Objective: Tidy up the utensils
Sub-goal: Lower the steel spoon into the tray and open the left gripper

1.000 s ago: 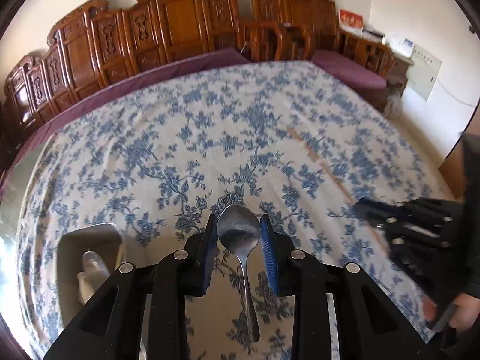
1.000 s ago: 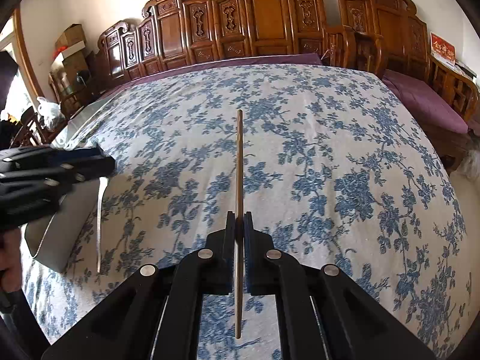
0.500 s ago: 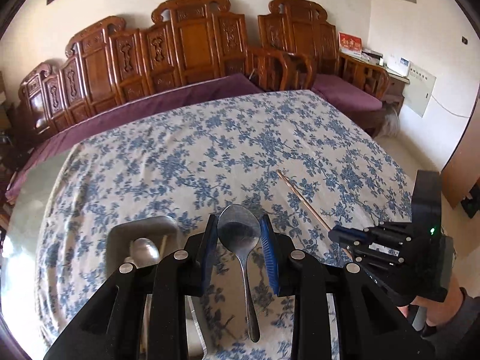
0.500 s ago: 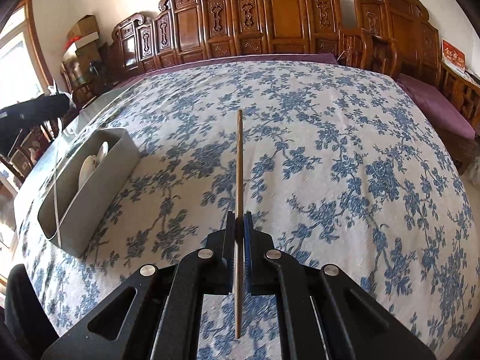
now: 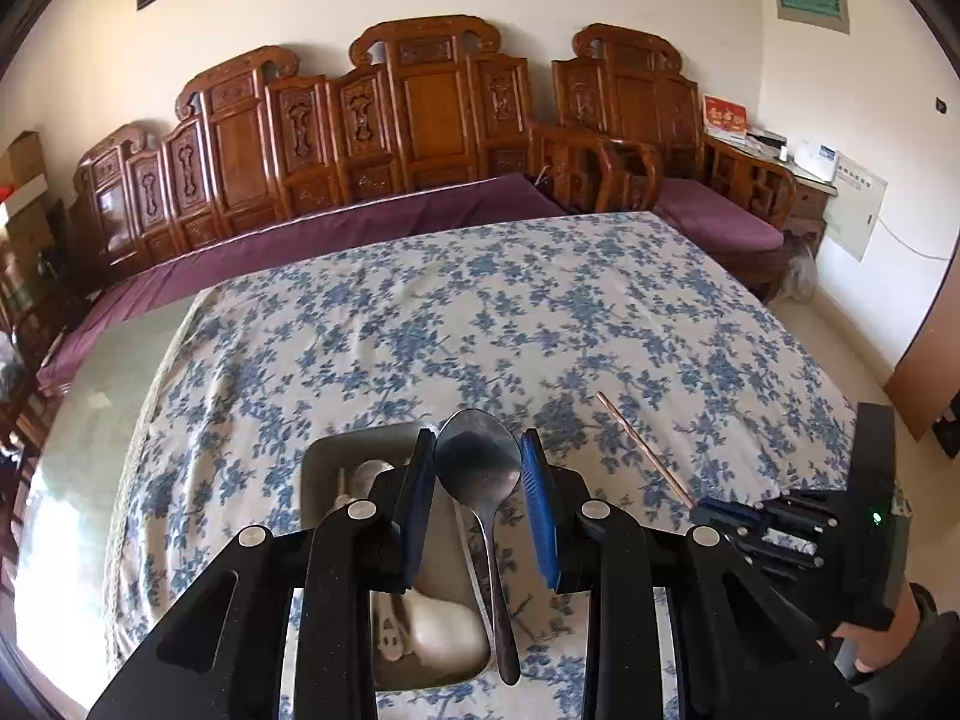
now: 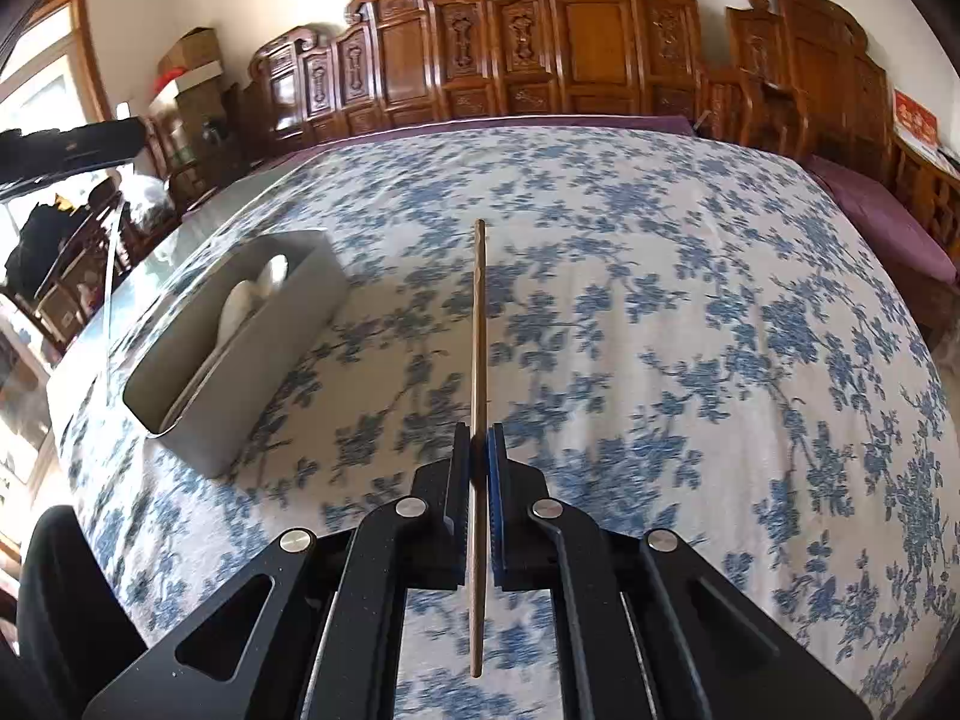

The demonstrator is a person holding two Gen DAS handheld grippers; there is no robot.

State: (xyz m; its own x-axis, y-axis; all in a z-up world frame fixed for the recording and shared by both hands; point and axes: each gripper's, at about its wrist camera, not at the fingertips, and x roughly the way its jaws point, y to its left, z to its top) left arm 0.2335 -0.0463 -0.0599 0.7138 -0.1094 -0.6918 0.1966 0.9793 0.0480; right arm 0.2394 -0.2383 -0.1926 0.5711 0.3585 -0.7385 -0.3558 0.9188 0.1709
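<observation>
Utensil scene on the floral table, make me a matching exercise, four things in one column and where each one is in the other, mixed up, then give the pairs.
Things:
1. metal spoon
2. chopstick
3. grey bin
4. white spoon

Places:
A. lying inside the bin
B. held in the left gripper
C. standing on the tablecloth
D. clamped in the right gripper

Pairs: 1-B, 2-D, 3-C, 4-A
</observation>
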